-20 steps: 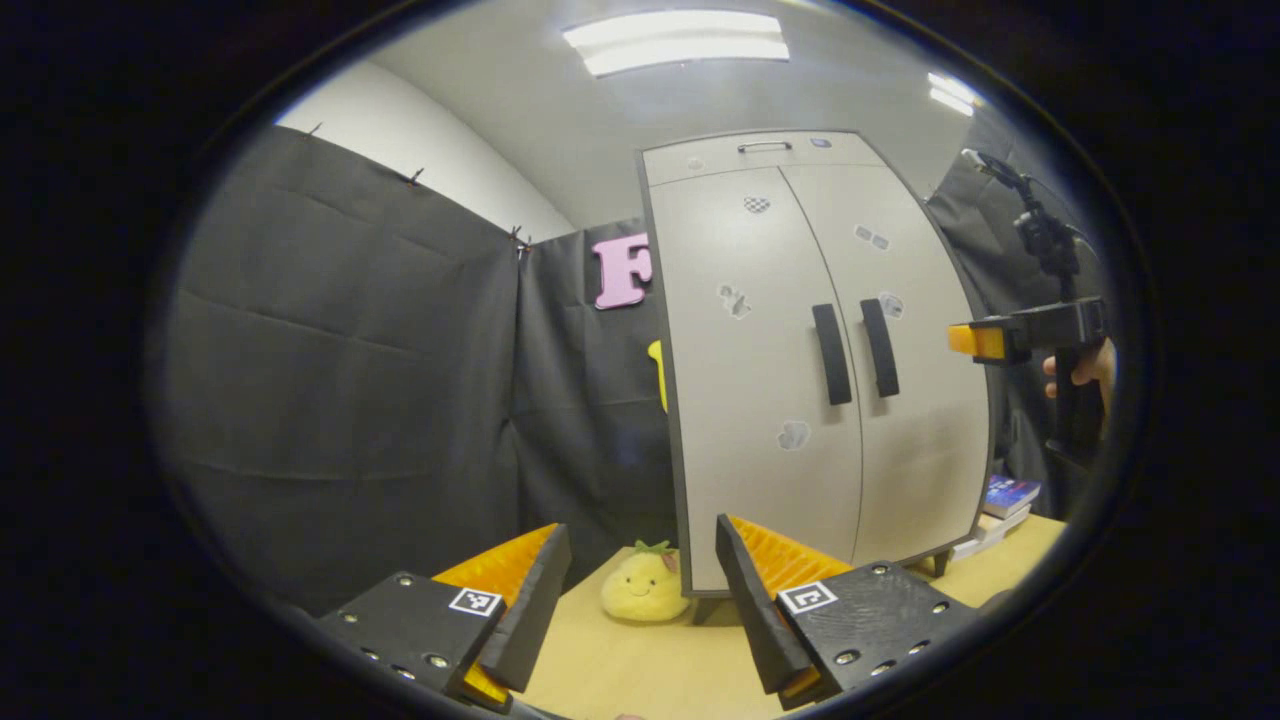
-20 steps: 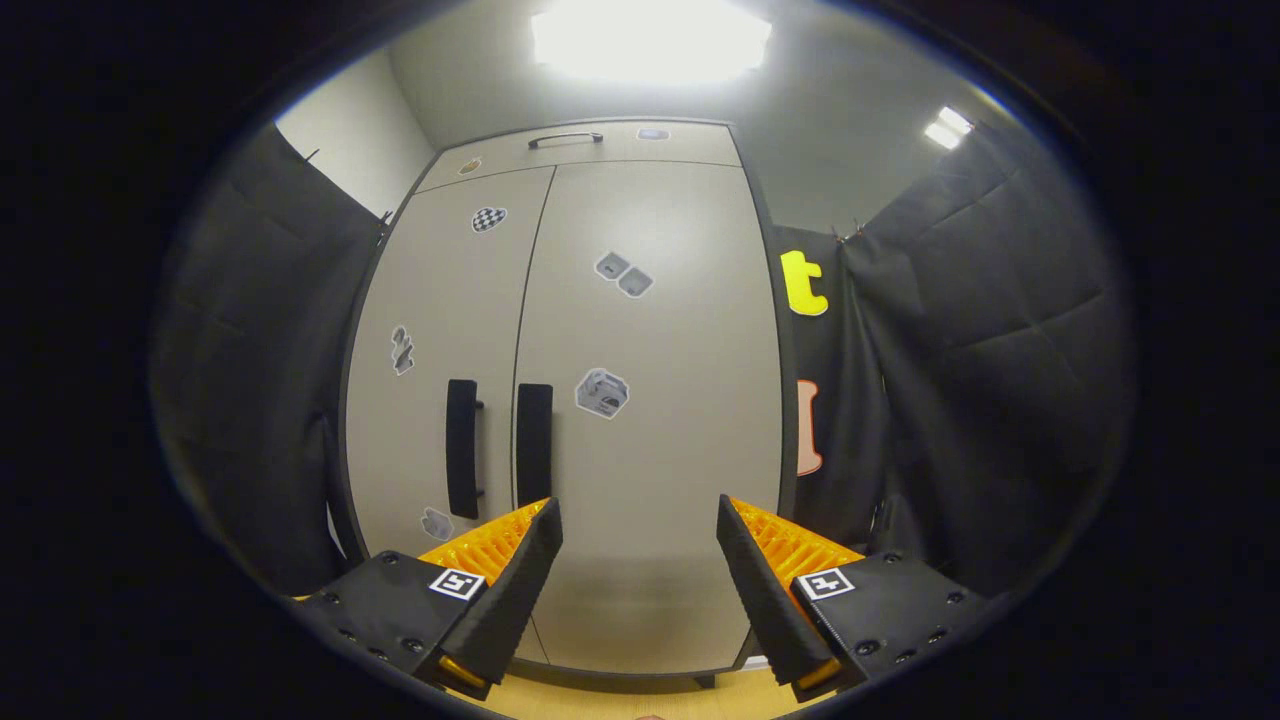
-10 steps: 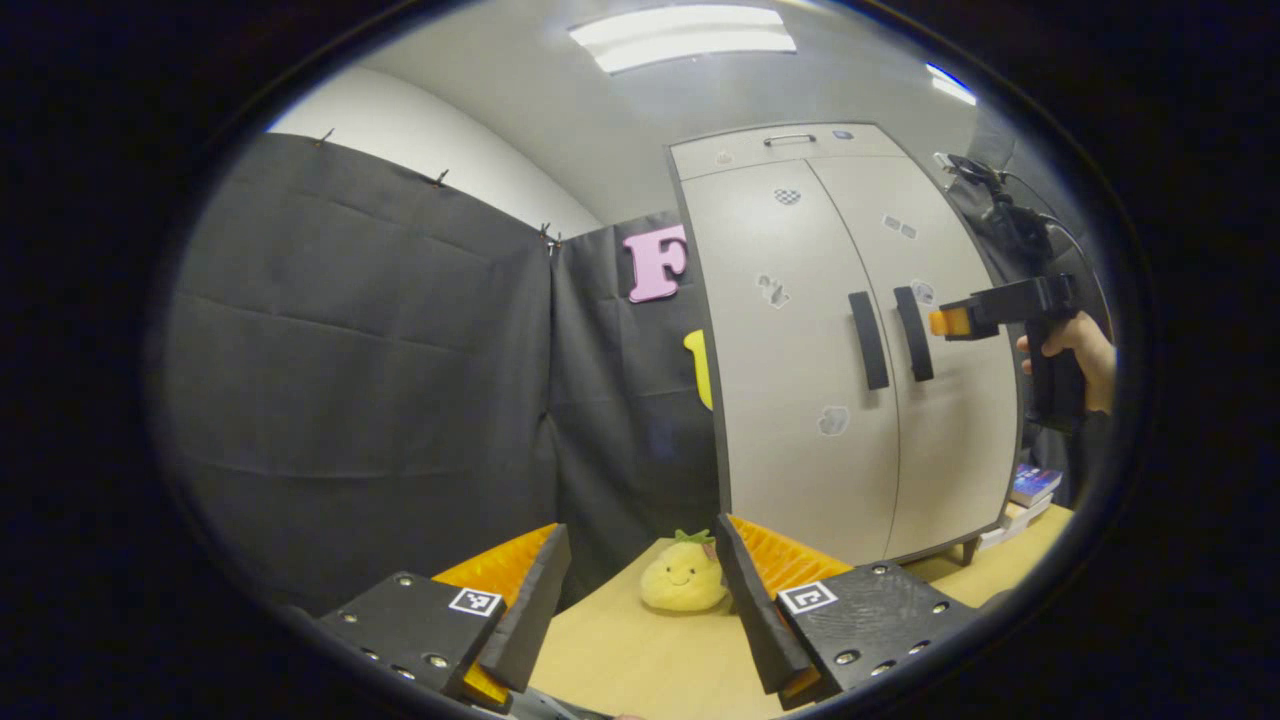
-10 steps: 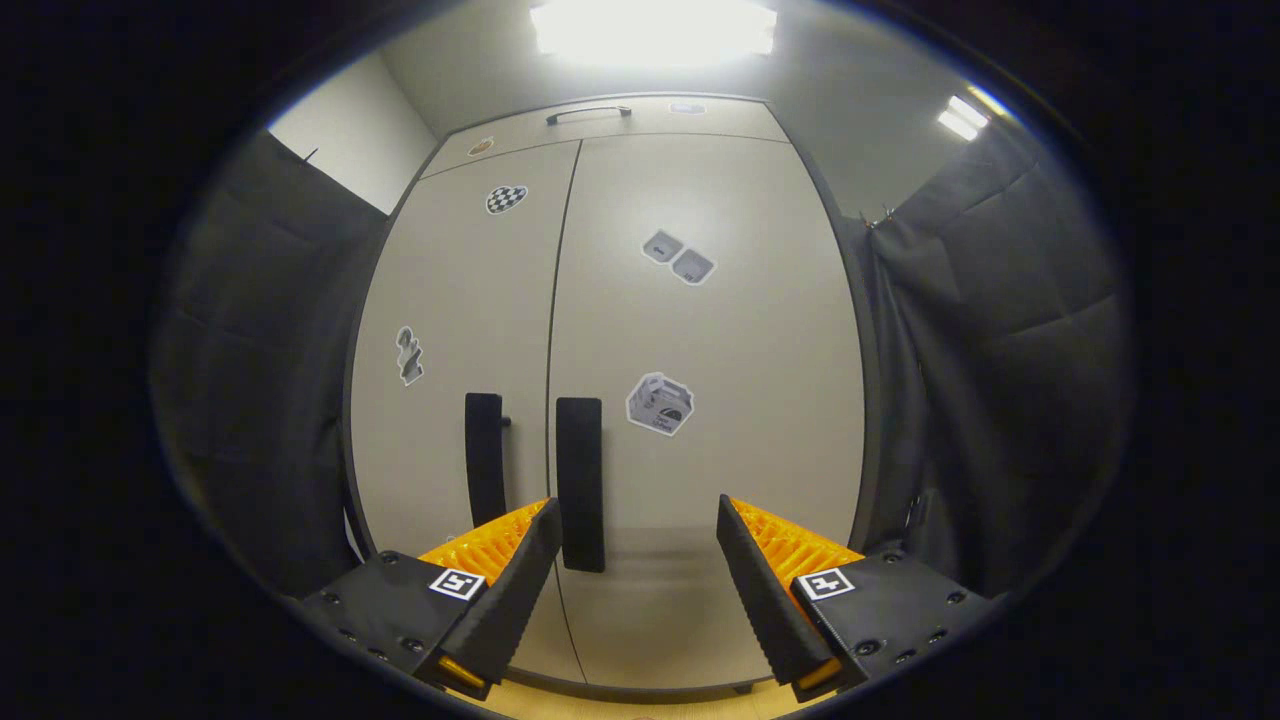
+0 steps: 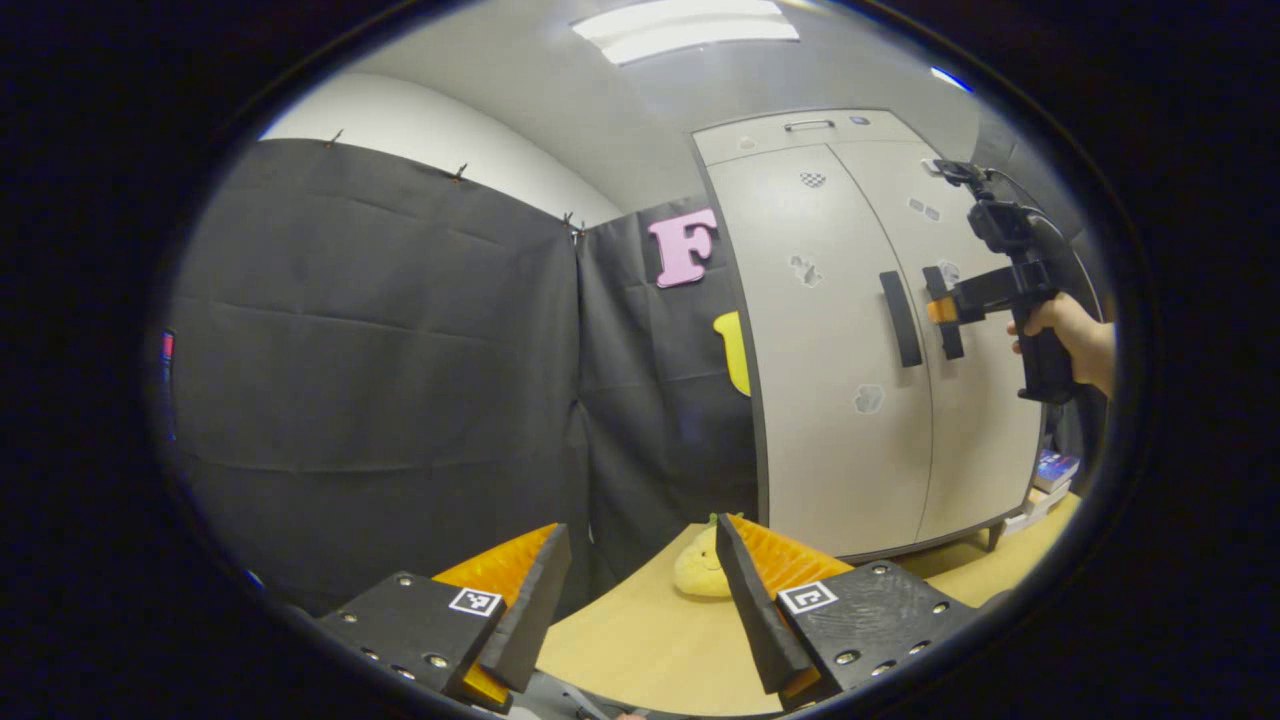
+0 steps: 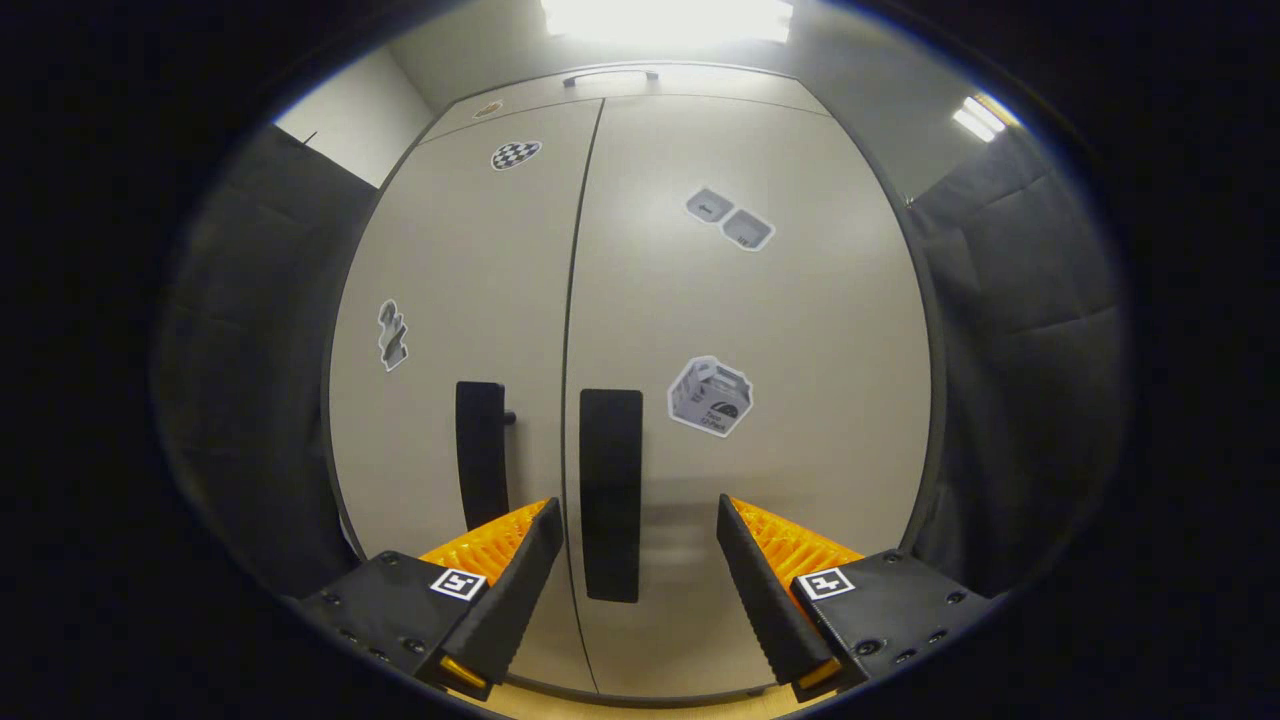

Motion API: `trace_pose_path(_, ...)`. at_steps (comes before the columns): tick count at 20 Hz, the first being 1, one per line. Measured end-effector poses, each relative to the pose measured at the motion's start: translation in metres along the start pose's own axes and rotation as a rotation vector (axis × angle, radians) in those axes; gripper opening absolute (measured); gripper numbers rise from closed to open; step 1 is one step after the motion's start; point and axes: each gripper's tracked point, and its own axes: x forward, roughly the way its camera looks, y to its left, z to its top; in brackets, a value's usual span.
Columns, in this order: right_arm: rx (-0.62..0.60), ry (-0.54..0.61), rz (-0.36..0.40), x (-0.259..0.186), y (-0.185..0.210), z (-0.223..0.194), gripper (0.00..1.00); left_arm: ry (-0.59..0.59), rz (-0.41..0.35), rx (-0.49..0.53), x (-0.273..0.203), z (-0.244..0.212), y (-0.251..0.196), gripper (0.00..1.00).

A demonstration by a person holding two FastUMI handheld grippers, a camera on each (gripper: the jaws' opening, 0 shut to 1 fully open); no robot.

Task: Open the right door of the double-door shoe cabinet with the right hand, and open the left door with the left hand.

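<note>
right gripper [image 6: 640, 520]: spread wide, straddling right door handle [image 6: 611, 495]; left gripper [image 5: 640, 545]: spread, empty

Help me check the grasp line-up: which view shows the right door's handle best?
The right gripper view: the right door's handle stands large and nearly head-on, between the open fingers of the right gripper. In the left gripper view the handle is small, seen from the side, with the right gripper partly covering it.

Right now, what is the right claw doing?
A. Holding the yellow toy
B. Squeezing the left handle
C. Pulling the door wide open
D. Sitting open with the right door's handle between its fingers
D: the right claw is open, the right door's handle stands between its fingers, and the doors look closed.
</note>
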Motion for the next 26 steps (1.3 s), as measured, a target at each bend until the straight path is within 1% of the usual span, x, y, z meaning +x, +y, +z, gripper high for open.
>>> trace_pose_path(1, -0.003, 0.01, 0.003, 0.005, 0.002, -0.001, 0.96, 0.003, 0.004, 0.0, 0.0, -0.001, 0.002, 0.84)
trace_pose_path(2, -0.004, 0.024, 0.002, 0.008, 0.004, -0.003, 0.84, 0.005, 0.006, 0.001, 0.0, -0.002, 0.003, 0.84)
trace_pose_path(3, -0.003, 0.039, -0.001, 0.011, 0.006, -0.005, 0.81, 0.006, 0.008, 0.002, 0.0, -0.001, 0.004, 0.84)
trace_pose_path(4, 0.0, 0.057, 0.0, 0.015, 0.008, -0.007, 0.7, 0.005, 0.011, 0.003, 0.0, -0.001, 0.005, 0.84)
trace_pose_path(5, 0.006, 0.077, 0.006, 0.018, 0.01, -0.01, 0.72, 0.004, 0.013, 0.003, -0.001, 0.0, 0.007, 0.85)
trace_pose_path(6, 0.014, 0.093, 0.013, 0.021, 0.013, -0.013, 0.7, 0.003, 0.017, 0.003, 0.0, -0.001, 0.009, 0.84)
trace_pose_path(7, 0.019, 0.104, 0.016, 0.023, 0.015, -0.014, 0.72, 0.003, 0.02, 0.002, 0.0, -0.001, 0.011, 0.84)
trace_pose_path(8, 0.022, 0.111, 0.001, 0.024, 0.013, -0.014, 0.7, 0.003, 0.022, 0.002, 0.0, -0.001, 0.012, 0.84)
trace_pose_path(10, 0.042, 0.115, -0.026, 0.027, 0.009, -0.012, 0.36, 0.005, 0.03, 0.002, 0.0, -0.001, 0.015, 0.84)
trace_pose_path(11, 0.05, 0.118, -0.026, 0.026, 0.009, -0.012, 0.39, 0.005, 0.033, 0.0, 0.0, -0.001, 0.017, 0.84)
trace_pose_path(13, 0.032, 0.123, -0.028, 0.025, 0.008, -0.012, 0.34, 0.004, 0.033, 0.0, -0.002, -0.001, 0.019, 0.84)
trace_pose_path(14, 0.015, 0.123, -0.027, 0.027, 0.008, -0.012, 0.24, 0.002, 0.032, 0.0, -0.002, -0.002, 0.019, 0.84)
trace_pose_path(15, 0.026, 0.127, -0.025, 0.024, 0.009, -0.01, 0.24, 0.001, 0.03, 0.0, -0.002, -0.001, 0.019, 0.84)
trace_pose_path(16, 0.015, 0.127, -0.011, 0.027, 0.009, -0.014, 0.16, 0.0, 0.029, 0.001, -0.001, 0.001, 0.019, 0.84)
trace_pose_path(17, 0.021, 0.119, 0.003, 0.025, 0.009, -0.011, 0.16, -0.005, 0.03, 0.0, -0.001, 0.004, 0.02, 0.85)
trace_pose_path(18, 0.025, 0.128, 0.019, 0.025, 0.009, -0.013, 0.09, -0.011, 0.029, -0.003, -0.002, 0.005, 0.019, 0.85)
trace_pose_path(19, 0.026, 0.125, 0.032, 0.021, 0.01, -0.01, 0.11, -0.016, 0.026, -0.005, -0.002, 0.008, 0.019, 0.85)
trace_pose_path(20, 0.031, 0.134, 0.043, 0.019, 0.01, -0.012, 0.09, -0.019, 0.023, -0.007, -0.003, 0.009, 0.019, 0.85)
trace_pose_path(23, 0.042, 0.141, 0.07, 0.008, 0.01, -0.012, 0.1, -0.022, 0.01, -0.011, -0.005, 0.012, 0.015, 0.84)
trace_pose_path(26, 0.054, 0.149, 0.095, -0.008, 0.008, -0.01, 0.11, -0.033, -0.012, -0.013, -0.007, 0.017, 0.008, 0.85)
